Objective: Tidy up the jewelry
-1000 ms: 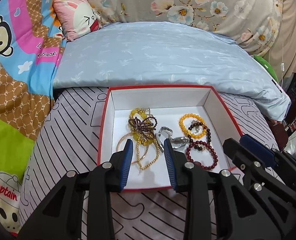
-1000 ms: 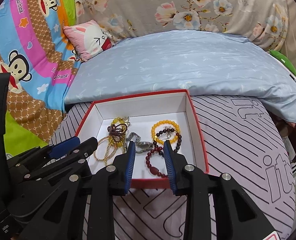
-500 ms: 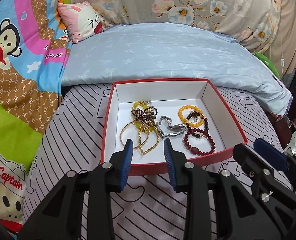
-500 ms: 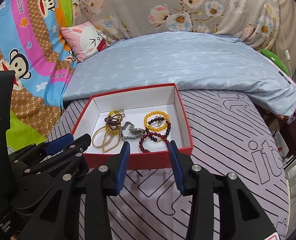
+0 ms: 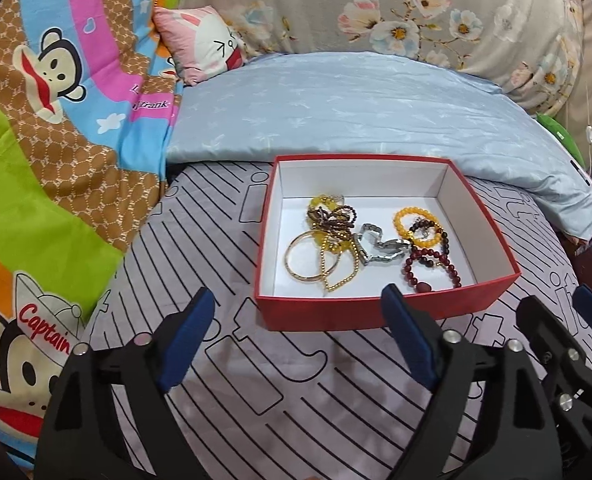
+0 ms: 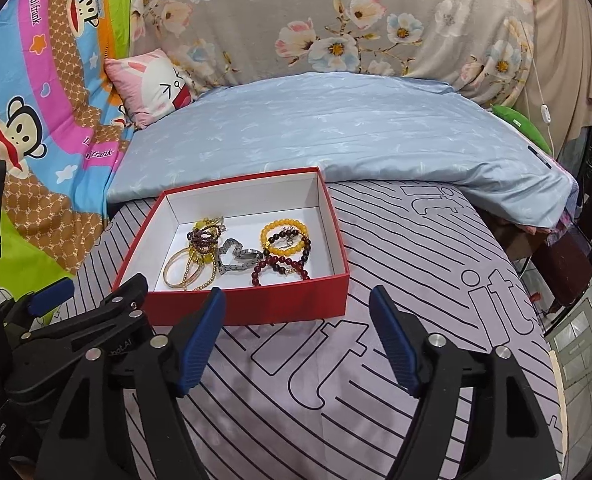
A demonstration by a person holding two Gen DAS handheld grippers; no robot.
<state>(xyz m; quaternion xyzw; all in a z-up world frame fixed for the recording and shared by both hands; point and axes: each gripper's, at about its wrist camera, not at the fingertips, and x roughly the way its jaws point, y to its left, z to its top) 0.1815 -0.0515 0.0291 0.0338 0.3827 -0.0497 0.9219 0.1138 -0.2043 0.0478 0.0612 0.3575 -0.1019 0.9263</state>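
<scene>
Left wrist view, from the left: monkey quilt (image 5: 55, 128) off beyond the left finger, pink pillow (image 5: 203, 46) far ahead of it. Striped sheet (image 5: 199, 248) under and between both fingers. Left gripper (image 5: 296, 308) spread wide, jaws just opened, nothing between the pads (image 5: 187, 332). Box (image 5: 376, 312), red outside and white inside, straight ahead, its near wall just past the fingertips; right fingertip overlapping that wall in the picture, touching or not cannot tell. Inside the box, left to right: gold bangle (image 5: 310, 258) with a gold chain (image 5: 340, 276) across it, brown-and-yellow bead tangle (image 5: 332, 216) behind, metal watch band (image 5: 380, 246) in the middle, yellow bead bracelet (image 5: 414, 226) farther in, dark red bead bracelet (image 5: 432, 270) nearest the right fingertip. Blue cover (image 5: 356, 108) beyond the box. Right gripper (image 5: 552, 344) low at the right edge, outside the right finger.

Right wrist view, from the left: left gripper (image 6: 51, 292) low at the left, outside the left finger. Box (image 6: 255, 304) ahead and left of centre, its near wall just beyond the left fingertip. Jewellery in a heap on the floor of the box: bangle (image 6: 179, 270), watch band (image 6: 233, 260), yellow bracelet (image 6: 283, 232), red bracelet (image 6: 279, 266). Right gripper (image 6: 296, 308) also wide open, jaws just opened, only sheet (image 6: 376, 240) between the fingers (image 6: 392, 344). Blue cover (image 6: 336, 128) farther ahead, floral fabric (image 6: 336, 12) behind it.
</scene>
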